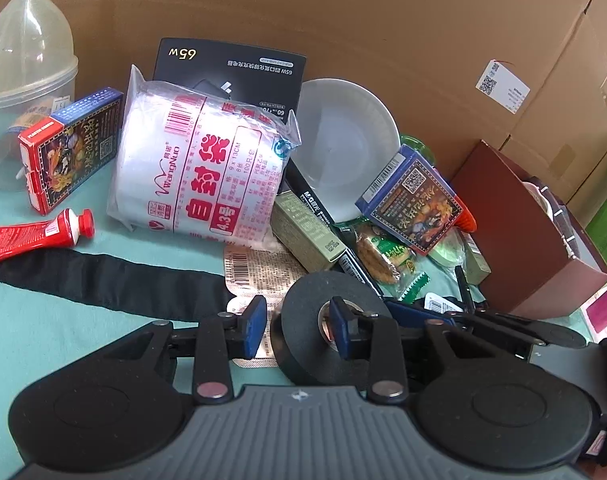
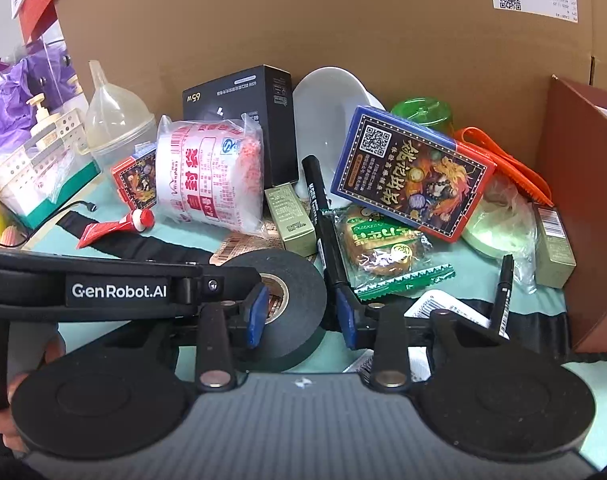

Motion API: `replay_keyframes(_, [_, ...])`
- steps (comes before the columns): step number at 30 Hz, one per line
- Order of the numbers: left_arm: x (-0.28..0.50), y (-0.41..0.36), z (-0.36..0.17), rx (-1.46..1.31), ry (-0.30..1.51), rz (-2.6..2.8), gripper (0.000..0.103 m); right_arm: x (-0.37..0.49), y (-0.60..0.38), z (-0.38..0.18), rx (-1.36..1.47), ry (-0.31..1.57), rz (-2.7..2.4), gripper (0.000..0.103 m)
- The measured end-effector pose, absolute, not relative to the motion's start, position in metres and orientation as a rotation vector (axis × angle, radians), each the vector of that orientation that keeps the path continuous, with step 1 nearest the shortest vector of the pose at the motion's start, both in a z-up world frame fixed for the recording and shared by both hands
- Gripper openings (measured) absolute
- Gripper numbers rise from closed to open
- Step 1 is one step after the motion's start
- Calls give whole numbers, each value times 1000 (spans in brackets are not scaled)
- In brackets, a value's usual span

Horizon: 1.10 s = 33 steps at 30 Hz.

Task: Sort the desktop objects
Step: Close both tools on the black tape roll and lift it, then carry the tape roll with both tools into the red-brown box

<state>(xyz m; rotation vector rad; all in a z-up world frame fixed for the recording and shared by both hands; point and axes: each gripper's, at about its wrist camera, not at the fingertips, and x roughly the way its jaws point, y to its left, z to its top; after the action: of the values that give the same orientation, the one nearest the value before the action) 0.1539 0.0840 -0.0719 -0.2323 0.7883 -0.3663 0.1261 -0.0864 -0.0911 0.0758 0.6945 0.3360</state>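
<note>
At the far left of my right wrist view I see a white basket (image 2: 27,160) with a pump bottle (image 2: 39,110) in it; my left wrist view does not show that. Next comes a clear tub (image 1: 19,120) with a funnel (image 1: 23,28) standing in it. What else sits inside the tub is too blurry to tell. In the lower middle, my left gripper (image 1: 297,326) has its jaws open around one side of the black tape roll (image 1: 303,344): one finger is in the hole, one outside. The roll lies flat on the table (image 1: 63,328). My right gripper (image 2: 303,314) is open too, right beside the roll. At the right edge, a brown box (image 1: 535,240) is cut off.
</note>
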Motion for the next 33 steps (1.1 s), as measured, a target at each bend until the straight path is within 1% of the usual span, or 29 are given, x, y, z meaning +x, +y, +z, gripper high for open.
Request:
replay_keyframes(1, [153,83,-71,-225,787,-366,33,126,-86,-91,78,696,343,31])
replay_keyframes(7, [128,79,-63,-182,775,-357,32,112,-78,-86,14,684,331,28])
replay_keyframes(16, [66,78,-61,-156,806,-356,32,54,-75,-82,-53,696,398,28])
replay_keyframes(19, [63,79,-64,-160,815,-362,31,40,-75,-83,-54,690,405,29])
replay_keyframes(27, [67,85,-68,-218,846,-382,36,35,-85,-86,35,702,401,30])
replay_keyframes(33, [68,84,-71,-196,821,-383,36,39,-80,-89,20,699,403,30])
